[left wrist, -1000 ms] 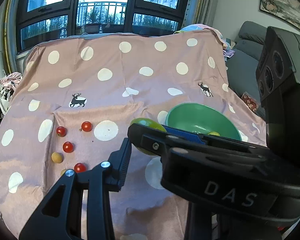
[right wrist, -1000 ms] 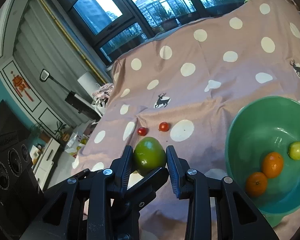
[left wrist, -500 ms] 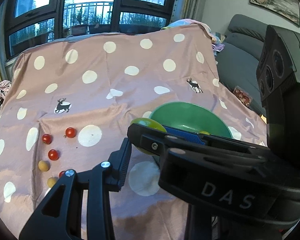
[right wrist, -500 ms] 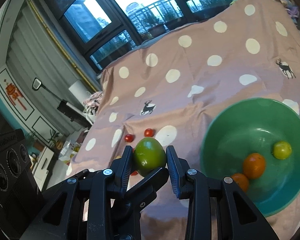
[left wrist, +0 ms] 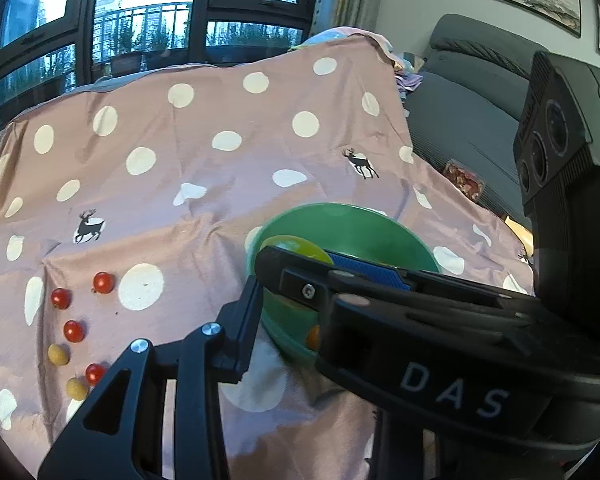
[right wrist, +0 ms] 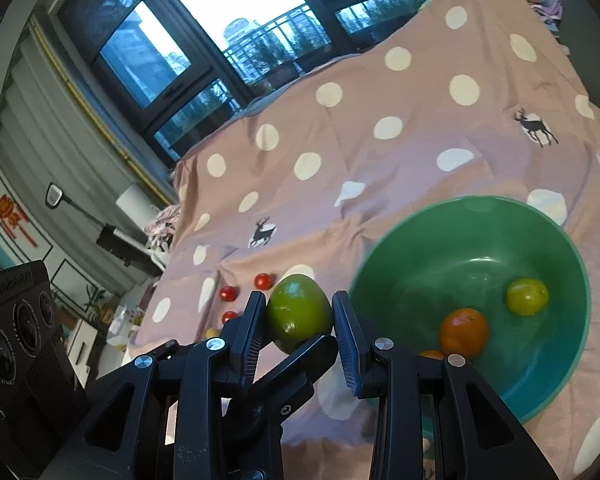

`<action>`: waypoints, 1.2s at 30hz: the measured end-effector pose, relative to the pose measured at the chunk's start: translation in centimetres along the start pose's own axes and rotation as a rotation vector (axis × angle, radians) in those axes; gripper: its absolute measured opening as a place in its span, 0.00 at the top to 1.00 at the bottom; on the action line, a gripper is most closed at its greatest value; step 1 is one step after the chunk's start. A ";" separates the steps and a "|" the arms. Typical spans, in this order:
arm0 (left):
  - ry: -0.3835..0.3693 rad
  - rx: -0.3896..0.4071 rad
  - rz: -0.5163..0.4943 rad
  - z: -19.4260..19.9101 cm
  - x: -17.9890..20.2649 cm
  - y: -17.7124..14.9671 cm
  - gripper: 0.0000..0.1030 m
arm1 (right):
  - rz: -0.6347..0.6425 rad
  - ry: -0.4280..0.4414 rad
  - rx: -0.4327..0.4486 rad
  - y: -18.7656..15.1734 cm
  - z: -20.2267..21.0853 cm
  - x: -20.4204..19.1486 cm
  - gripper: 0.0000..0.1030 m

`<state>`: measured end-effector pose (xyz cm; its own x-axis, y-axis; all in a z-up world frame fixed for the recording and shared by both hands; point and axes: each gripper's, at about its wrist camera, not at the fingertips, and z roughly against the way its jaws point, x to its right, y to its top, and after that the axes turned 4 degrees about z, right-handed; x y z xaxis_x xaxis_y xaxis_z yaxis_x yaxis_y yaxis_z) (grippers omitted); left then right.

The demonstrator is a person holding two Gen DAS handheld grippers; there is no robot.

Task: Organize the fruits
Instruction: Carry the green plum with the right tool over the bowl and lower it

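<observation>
My right gripper is shut on a green round fruit and holds it in the air just left of the green bowl. The bowl holds a small yellow-green fruit and two oranges. In the left wrist view the right gripper crosses in front, with the green fruit at its tip by the bowl's near rim. Only one finger of my left gripper shows there; its other finger is hidden. Several red and yellow cherry tomatoes lie on the cloth at the left.
The pink polka-dot cloth covers the table and rises at the back. A grey sofa stands to the right. Windows are behind. In the right wrist view the left gripper's camera body sits at lower left.
Both grippers have moved right toward the bowl. The green fruit stays clamped in my right gripper and now sits closer to the bowl's left rim.
</observation>
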<state>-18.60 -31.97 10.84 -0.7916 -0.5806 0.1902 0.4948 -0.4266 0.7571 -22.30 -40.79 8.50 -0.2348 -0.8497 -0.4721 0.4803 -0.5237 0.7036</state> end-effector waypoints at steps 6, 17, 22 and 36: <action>-0.017 -0.020 -0.009 -1.0 0.9 0.1 0.66 | -0.030 -0.025 0.004 0.0 0.3 1.3 0.64; -0.048 -0.044 -0.019 -2.9 1.9 0.3 0.66 | -0.071 -0.073 0.008 0.0 0.4 3.1 0.64; -0.068 -0.060 -0.021 -3.9 2.4 0.4 0.66 | -0.099 -0.094 0.003 0.0 0.4 4.2 0.64; -0.106 -0.080 -0.033 -5.4 3.3 0.6 0.66 | -0.145 -0.129 0.008 0.1 0.8 6.2 0.64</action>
<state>-18.99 -37.87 8.49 -0.8391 -0.4909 0.2343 0.4917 -0.5004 0.7126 -24.33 -46.20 6.07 -0.4073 -0.7661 -0.4972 0.4272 -0.6410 0.6377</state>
